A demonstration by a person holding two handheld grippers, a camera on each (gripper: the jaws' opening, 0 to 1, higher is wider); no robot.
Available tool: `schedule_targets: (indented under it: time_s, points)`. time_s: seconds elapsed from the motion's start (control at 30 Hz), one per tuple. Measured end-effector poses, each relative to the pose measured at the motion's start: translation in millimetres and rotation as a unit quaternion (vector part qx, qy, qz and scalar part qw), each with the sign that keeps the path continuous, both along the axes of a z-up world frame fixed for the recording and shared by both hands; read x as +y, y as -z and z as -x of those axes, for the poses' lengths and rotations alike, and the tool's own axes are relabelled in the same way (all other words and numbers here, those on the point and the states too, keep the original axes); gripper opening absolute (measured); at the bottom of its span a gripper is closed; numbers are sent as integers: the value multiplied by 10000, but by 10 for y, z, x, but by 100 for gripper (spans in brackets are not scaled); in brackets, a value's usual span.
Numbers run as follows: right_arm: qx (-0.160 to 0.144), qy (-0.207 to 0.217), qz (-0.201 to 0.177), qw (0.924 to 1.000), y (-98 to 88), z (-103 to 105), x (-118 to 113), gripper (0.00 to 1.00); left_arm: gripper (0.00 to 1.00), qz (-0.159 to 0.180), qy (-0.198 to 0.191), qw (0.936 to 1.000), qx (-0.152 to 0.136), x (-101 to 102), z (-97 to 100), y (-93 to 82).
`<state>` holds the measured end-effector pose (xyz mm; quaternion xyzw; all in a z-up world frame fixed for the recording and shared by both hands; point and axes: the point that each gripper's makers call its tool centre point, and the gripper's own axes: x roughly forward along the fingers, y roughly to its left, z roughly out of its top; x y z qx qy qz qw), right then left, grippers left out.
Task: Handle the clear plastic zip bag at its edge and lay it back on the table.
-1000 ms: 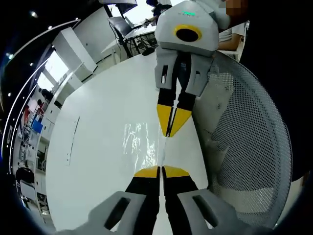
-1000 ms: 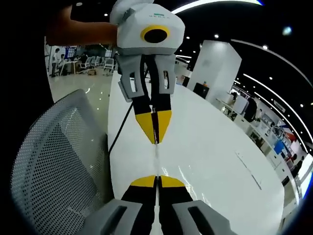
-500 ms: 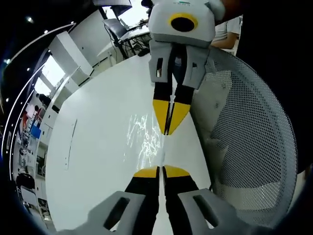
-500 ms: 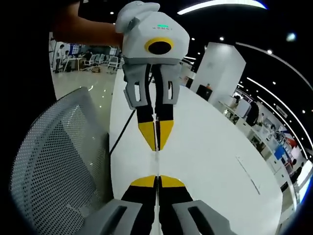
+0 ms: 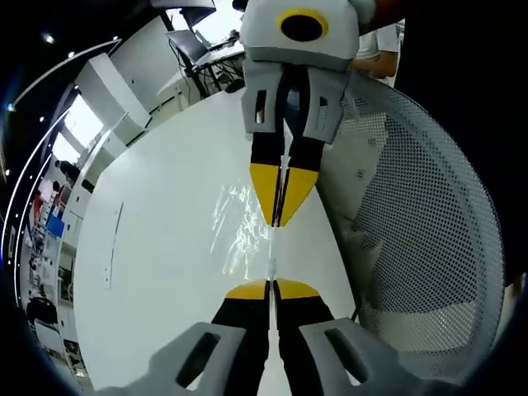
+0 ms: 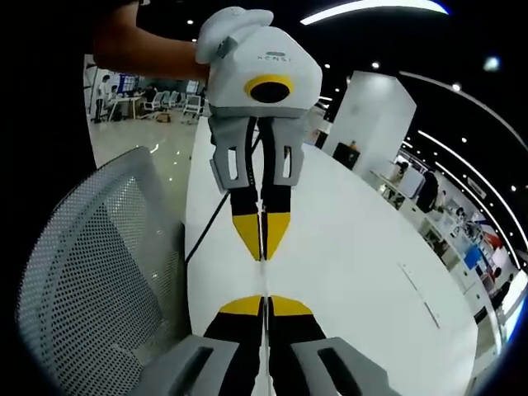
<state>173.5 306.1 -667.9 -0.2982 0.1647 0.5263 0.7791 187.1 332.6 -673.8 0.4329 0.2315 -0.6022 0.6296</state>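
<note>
The clear plastic zip bag [image 5: 238,224] is stretched edge-on between my two grippers above the white table [image 5: 157,247]; its crinkled film glints to the left of the jaws. My left gripper [image 5: 271,286] is shut on one end of the bag's edge. My right gripper [image 5: 278,223] faces it from the top of the left gripper view and is shut on the other end. In the right gripper view my right gripper [image 6: 264,299] and left gripper [image 6: 261,257] stand tip to tip with a thin strip of bag edge [image 6: 263,278] between them.
A grey mesh office chair [image 5: 421,239] stands against the table's edge, also showing as the chair [image 6: 91,272] beside the table [image 6: 363,264]. A black cable [image 6: 206,224] runs along that edge. A person's arm [image 6: 144,49] holds the left gripper. Office furniture lies beyond.
The two grippers have come closer together, and the span of bag edge between their tips has shortened. Both stay shut on the bag.
</note>
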Motion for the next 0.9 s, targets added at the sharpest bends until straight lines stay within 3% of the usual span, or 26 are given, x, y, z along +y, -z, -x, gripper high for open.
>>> schedule_targets:
  time_s: [0.3, 0.9]
  points:
    - [17, -25, -89, 10000, -40, 0, 58, 6, 0, -75, 28, 10000, 8, 7, 35, 15]
    - [-11, -236, -22, 9997, -38, 8, 215, 5, 0, -58, 71, 10000, 10, -58, 82, -35]
